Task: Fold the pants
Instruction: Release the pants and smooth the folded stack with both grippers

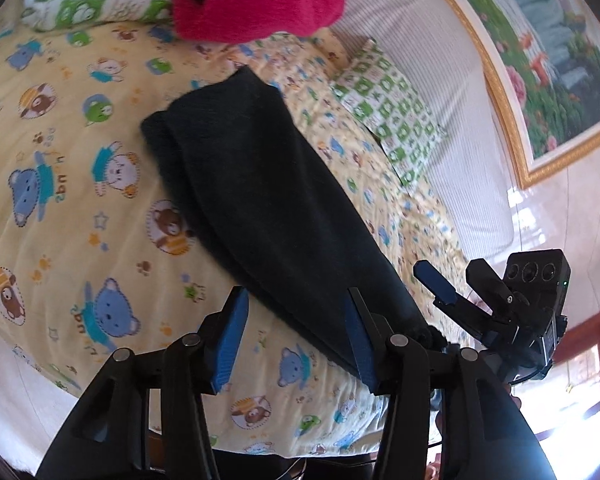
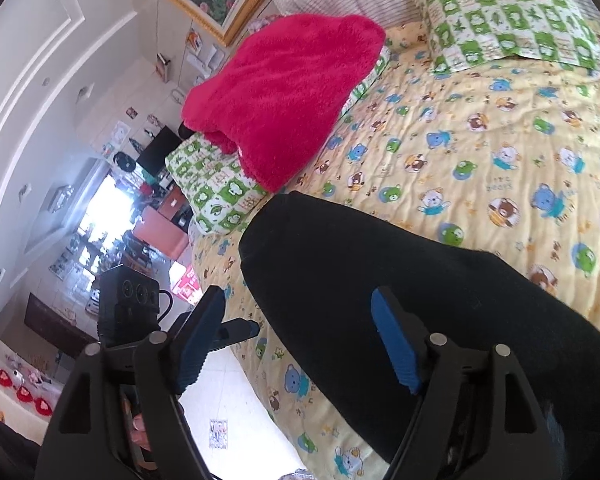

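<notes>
Dark pants [image 1: 260, 200] lie as a long strip on the yellow bear-print bed sheet [image 1: 80, 220]; they also show in the right wrist view [image 2: 380, 280]. My left gripper [image 1: 296, 336] is open and empty, just above the near end of the pants, its right finger over the cloth edge. My right gripper [image 2: 300, 340] is open and empty over the pants near the bed's edge. The right gripper also shows in the left wrist view [image 1: 456, 280], beside the pants' near end. The left gripper's camera body [image 2: 132, 300] shows at the left of the right wrist view.
A fluffy red blanket [image 2: 284, 96] lies on a green-check pillow [image 2: 216, 192] at the bed's head. A second green-check pillow [image 2: 508, 12] leans by the striped headboard [image 1: 420, 80]. A framed flower picture [image 1: 540, 60] hangs on the wall. The floor [image 2: 228, 408] lies beside the bed.
</notes>
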{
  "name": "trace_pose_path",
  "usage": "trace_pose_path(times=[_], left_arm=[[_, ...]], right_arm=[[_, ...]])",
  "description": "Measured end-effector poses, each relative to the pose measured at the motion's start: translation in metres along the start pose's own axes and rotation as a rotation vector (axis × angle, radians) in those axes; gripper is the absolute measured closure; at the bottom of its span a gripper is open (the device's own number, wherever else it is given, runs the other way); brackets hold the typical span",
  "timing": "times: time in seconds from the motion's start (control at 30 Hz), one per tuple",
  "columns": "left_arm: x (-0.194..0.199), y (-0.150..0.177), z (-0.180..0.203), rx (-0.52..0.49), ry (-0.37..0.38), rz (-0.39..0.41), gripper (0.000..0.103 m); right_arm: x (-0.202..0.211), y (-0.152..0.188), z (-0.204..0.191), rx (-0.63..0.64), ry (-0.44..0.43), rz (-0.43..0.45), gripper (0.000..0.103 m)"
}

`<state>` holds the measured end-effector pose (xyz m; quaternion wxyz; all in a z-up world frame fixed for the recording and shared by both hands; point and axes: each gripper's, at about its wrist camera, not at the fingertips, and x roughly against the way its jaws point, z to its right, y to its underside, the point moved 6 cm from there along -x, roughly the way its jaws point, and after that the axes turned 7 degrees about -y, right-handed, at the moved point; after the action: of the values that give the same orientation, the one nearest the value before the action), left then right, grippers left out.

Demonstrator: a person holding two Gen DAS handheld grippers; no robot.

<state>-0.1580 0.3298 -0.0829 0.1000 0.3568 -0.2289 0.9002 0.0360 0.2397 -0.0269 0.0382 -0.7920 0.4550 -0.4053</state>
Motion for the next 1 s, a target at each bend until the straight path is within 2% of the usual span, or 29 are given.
trace_pose_path(times=[0.23, 0.43, 0.67, 1.0], left_arm=[[0.002, -0.016, -0.022, 0.097, -0.019, 0.021, 0.046], [0.006, -0.03, -0.038, 0.154, -0.097, 0.066, 0.034], [0.0, -0.036, -0.046, 0.208, -0.13, 0.063, 0.032], [-0.009, -0.046, -0.042, 0.232, -0.208, 0.086, 0.03]], right_arm=[[-0.031, -0.029, 0.0, 0.034, 0.02, -0.073, 0.023], [-0.057, -0.055, 0.006, 0.069, 0.046, -0.131, 0.023], [-0.085, -0.073, 0.02, 0.112, 0.085, -0.211, 0.022], [-0.139, -0.081, 0.012, 0.265, 0.048, -0.37, 0.023]])
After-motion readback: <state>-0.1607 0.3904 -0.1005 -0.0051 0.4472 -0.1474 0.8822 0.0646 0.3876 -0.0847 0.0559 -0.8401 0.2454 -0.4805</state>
